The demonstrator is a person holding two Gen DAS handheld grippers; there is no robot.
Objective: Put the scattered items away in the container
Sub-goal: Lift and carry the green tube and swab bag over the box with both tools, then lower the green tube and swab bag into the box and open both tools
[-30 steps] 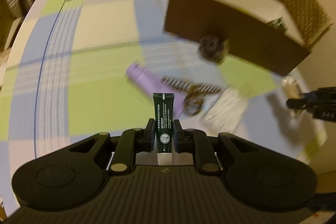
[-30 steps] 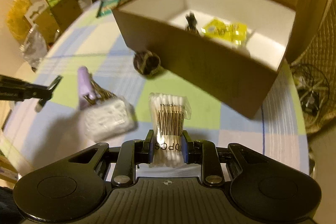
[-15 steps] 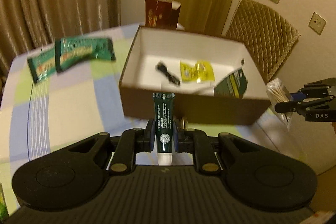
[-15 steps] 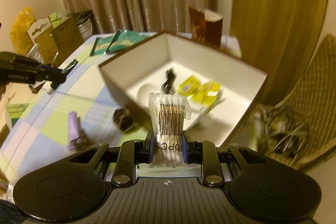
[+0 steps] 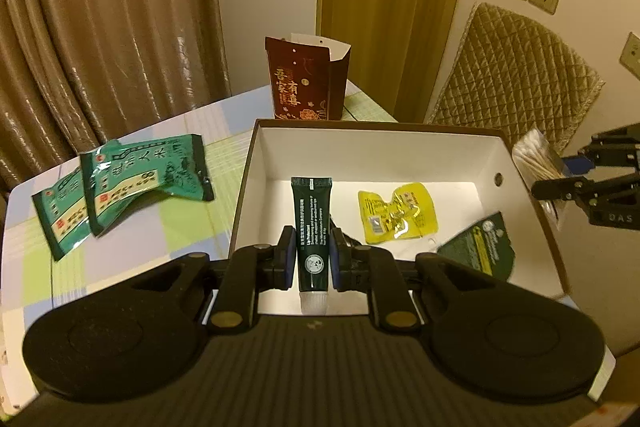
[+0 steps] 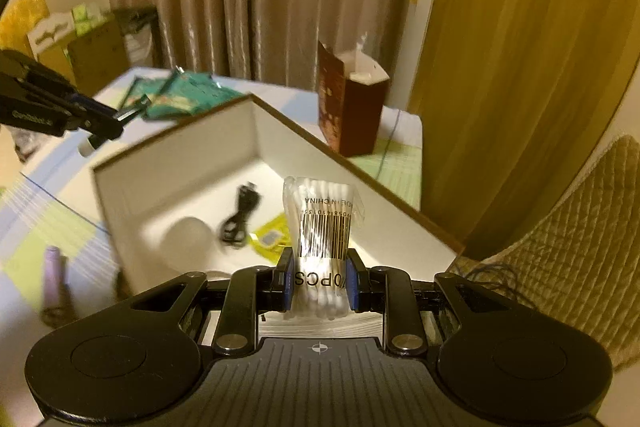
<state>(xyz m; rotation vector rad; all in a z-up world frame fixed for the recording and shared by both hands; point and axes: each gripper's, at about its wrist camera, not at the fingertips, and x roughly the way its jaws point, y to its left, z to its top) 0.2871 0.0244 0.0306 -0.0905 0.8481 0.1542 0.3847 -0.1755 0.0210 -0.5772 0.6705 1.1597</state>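
Observation:
My left gripper (image 5: 311, 259) is shut on a dark green tube (image 5: 312, 227) and holds it over the near edge of the open brown box (image 5: 256, 155) with white inside walls. My right gripper (image 6: 319, 277) is shut on a clear packet of cotton swabs (image 6: 322, 227), held above the box (image 6: 304, 135); the packet also shows in the left wrist view (image 5: 536, 163). Inside the box lie a yellow sachet (image 5: 396, 219), a dark green packet (image 5: 480, 251), a black cable (image 6: 240, 215) and a pale round thing (image 6: 186, 239).
Two green snack packets (image 5: 124, 183) lie on the checked tablecloth left of the box. A dark red paper bag (image 5: 304, 83) stands behind the box. A purple tube (image 6: 54, 275) lies on the table outside the box. A quilted chair (image 5: 516, 75) stands at the right.
Both grippers have risen and moved over the box with their items. The left now looks down into the box instead of at its side.

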